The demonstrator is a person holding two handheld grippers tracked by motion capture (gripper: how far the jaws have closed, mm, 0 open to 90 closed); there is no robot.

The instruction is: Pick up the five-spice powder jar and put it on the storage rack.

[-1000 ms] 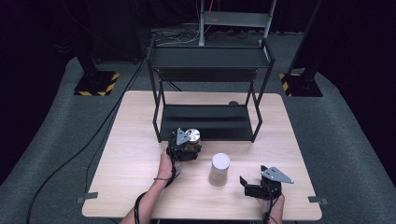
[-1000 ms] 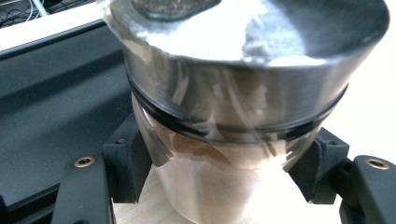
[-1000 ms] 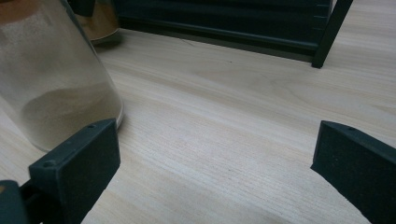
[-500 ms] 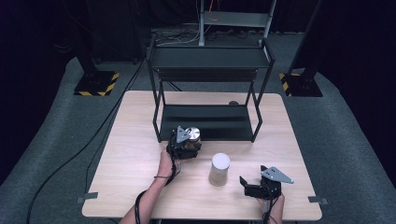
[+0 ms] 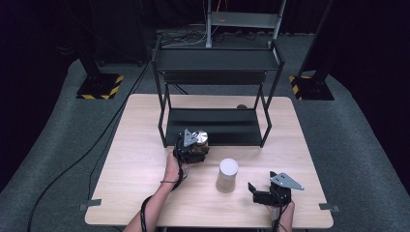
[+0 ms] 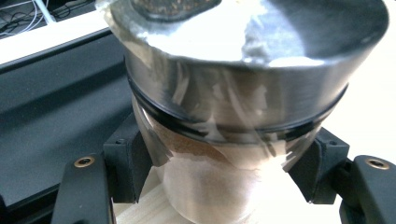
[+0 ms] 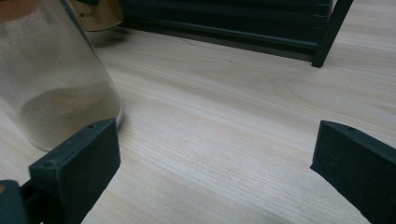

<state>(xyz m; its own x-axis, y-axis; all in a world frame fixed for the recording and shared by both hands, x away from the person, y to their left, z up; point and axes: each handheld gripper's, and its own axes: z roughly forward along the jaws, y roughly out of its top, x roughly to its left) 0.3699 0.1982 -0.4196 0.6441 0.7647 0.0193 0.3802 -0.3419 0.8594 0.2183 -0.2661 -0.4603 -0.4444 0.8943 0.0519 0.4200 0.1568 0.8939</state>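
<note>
My left gripper [image 5: 194, 146] is shut on a glass jar [image 6: 224, 121] with a shiny metal lid [image 5: 201, 137] and brown powder inside. Both pads press its sides just under the lid, and it stands at the front edge of the black shelf rack [image 5: 217, 65]. A second jar [image 5: 226, 175], white-lidded and holding pale powder, stands mid-table. My right gripper [image 5: 254, 192] lies low at the table's near right, pointing toward that jar. In the right gripper view this gripper [image 7: 215, 154] stands open over bare wood, the second jar [image 7: 51, 88] just beyond its left pad.
The two-tier rack takes up the back half of the wooden table [image 5: 140, 125]; its lower shelf [image 5: 215, 126] is bare. A rack leg [image 7: 329, 35] rises ahead of the right gripper. Cables trail on the grey floor [image 5: 72, 140] at the left.
</note>
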